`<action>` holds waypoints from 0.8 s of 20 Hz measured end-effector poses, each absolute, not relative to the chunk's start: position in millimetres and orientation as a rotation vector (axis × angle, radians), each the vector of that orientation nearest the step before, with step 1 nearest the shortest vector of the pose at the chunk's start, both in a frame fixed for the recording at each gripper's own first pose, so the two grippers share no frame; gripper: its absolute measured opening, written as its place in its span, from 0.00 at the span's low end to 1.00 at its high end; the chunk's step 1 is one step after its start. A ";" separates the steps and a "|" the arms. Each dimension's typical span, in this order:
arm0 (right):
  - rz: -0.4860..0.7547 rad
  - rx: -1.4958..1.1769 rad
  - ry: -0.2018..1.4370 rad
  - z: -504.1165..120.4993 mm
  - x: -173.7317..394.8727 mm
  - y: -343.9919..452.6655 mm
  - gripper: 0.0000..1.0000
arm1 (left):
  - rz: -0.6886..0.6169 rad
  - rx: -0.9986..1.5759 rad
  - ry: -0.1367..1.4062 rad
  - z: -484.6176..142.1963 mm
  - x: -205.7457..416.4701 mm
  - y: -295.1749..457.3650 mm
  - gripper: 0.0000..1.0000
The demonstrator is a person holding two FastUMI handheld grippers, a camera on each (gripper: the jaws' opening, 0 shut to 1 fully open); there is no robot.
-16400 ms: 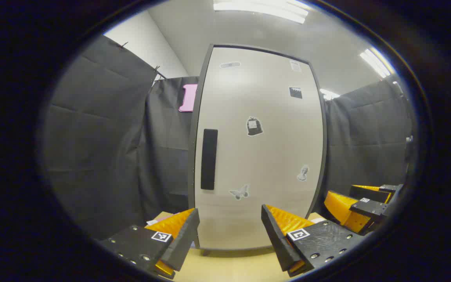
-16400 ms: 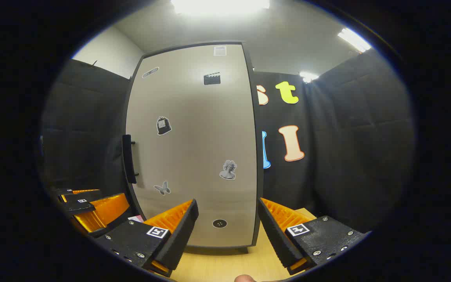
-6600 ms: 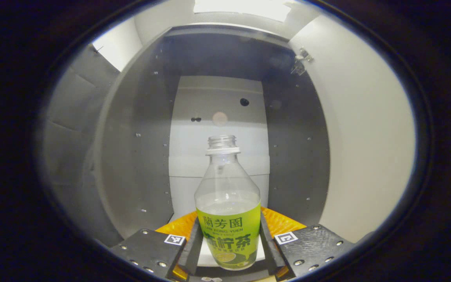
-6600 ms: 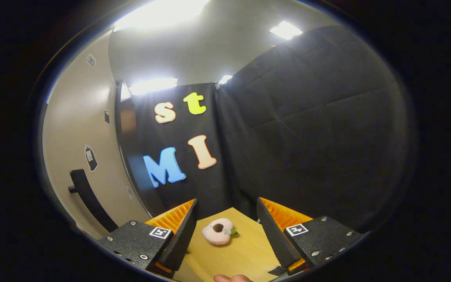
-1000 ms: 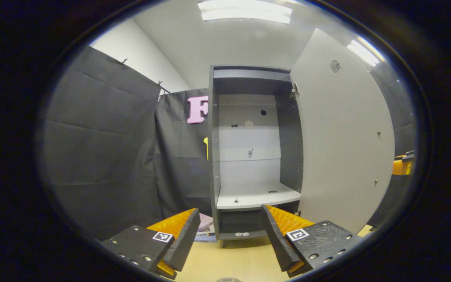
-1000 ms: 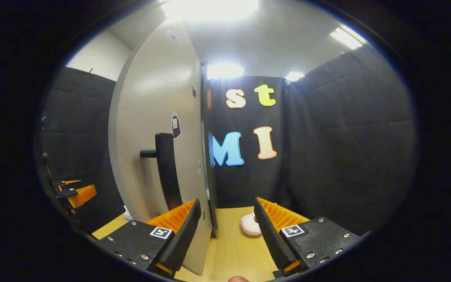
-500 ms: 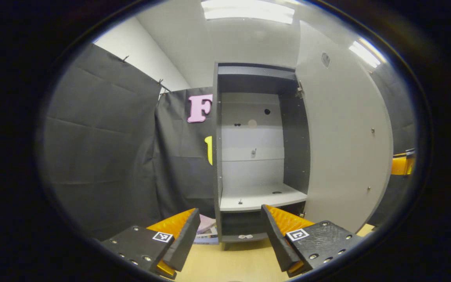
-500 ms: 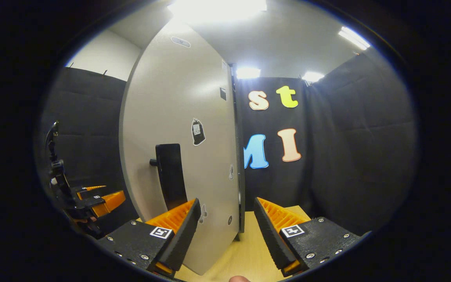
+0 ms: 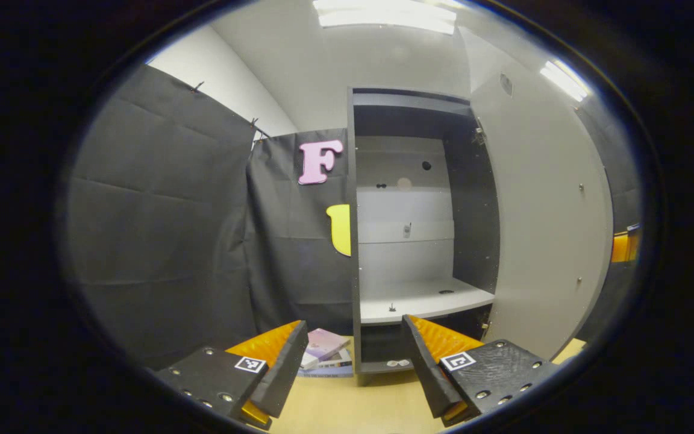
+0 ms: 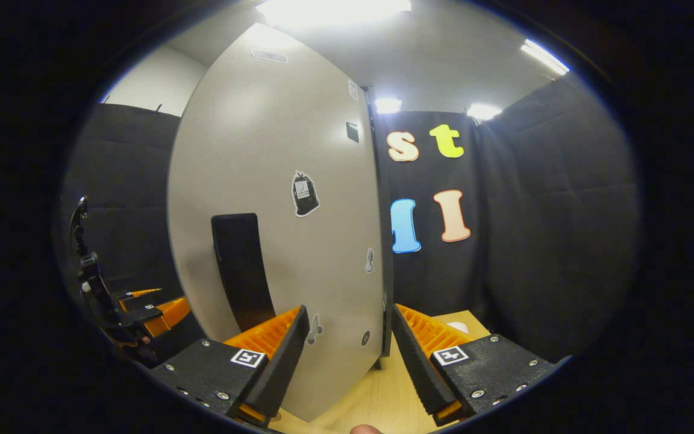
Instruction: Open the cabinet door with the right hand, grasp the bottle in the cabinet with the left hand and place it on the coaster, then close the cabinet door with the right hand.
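Door (image 10: 275, 199) is half shut, right gripper (image 10: 347, 355) wide open w/ nothing held, near its handle (image 10: 241, 271). Left gripper (image 9: 353, 361) is open, empty too. Risk imo: fingers skid off the door, it stays ajar.

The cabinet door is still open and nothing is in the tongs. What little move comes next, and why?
Probably a gentle push from the right tongs to swing the cabinet door toward the cabinet. The door stands ajar right in front of them, the shelf inside is bare, and both the right and left tongs are open and hold nothing.
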State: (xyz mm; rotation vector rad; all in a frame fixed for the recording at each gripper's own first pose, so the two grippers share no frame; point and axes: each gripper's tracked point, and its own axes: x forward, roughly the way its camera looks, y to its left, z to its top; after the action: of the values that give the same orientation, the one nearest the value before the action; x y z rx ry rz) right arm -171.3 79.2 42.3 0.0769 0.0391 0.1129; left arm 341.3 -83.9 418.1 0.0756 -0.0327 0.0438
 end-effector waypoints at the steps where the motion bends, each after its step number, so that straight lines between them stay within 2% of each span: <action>1: 0.108 0.091 0.032 43.0 -171.5 82.3 0.86 | 0.037 0.078 -0.036 418.3 341.7 -84.3 0.96; 4: 0.095 0.103 0.018 40.9 -165.6 88.2 0.86 | 0.022 0.088 -0.043 419.4 342.9 -83.2 0.96; 5: 0.092 0.102 0.018 39.5 -165.1 90.3 0.83 | 0.016 0.088 -0.042 418.9 343.8 -84.4 0.96; 7: 0.094 0.110 0.015 36.2 -163.6 95.4 0.86 | 0.009 0.096 -0.038 417.0 346.5 -83.2 0.96; 8: 0.098 0.118 0.018 34.1 -161.2 97.6 0.86 | 0.009 0.098 -0.032 415.8 344.3 -81.7 0.89; 11: 0.111 0.140 0.058 21.7 -158.1 104.0 0.86 | 0.031 0.087 -0.026 415.9 345.1 -78.7 0.89; 12: 0.119 0.144 0.055 22.1 -156.4 106.6 0.86 | 0.023 0.082 -0.031 416.2 346.0 -81.8 0.96; 13: 0.123 0.149 0.050 22.9 -155.3 108.9 0.86 | 0.017 0.090 -0.037 417.6 347.5 -82.0 0.89; 16: 0.141 0.153 0.050 20.1 -149.5 120.0 0.87 | 0.016 0.109 -0.043 418.6 347.5 -78.6 0.89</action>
State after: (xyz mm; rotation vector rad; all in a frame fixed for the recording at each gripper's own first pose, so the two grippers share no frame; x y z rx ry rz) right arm -149.5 120.0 20.1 0.1527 0.0500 0.1415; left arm 347.5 -78.6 418.6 0.1092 -0.0435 0.0157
